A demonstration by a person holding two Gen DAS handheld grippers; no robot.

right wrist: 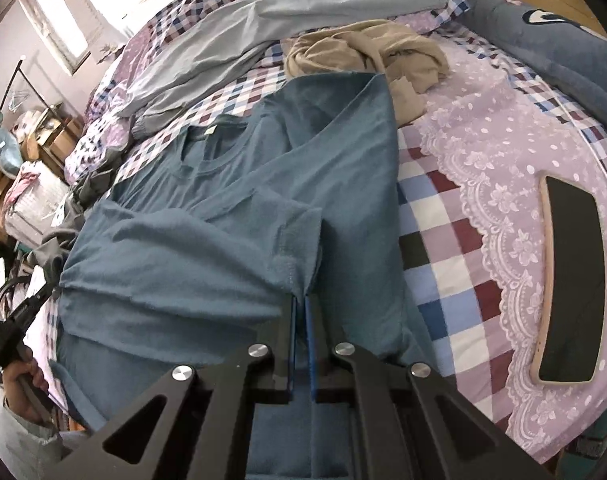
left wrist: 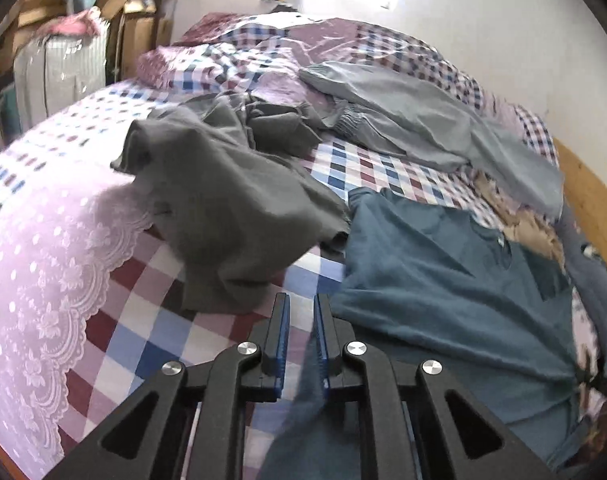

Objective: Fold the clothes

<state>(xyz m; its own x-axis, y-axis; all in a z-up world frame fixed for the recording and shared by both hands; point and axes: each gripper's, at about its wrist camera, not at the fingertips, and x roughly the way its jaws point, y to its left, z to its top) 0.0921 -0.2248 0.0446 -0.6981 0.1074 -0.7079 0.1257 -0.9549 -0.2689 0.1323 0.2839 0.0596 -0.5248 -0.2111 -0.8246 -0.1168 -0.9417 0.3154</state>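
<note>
The right gripper pinches a fold of the blue shirt near the bed's edge; the left gripper, narrowly parted, has shirt cloth between its fingers, grip unclear.

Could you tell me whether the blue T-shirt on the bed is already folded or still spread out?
Partly folded: the blue T-shirt lies collar-up, one side and sleeve turned over its front, pinched by the right gripper.
</note>
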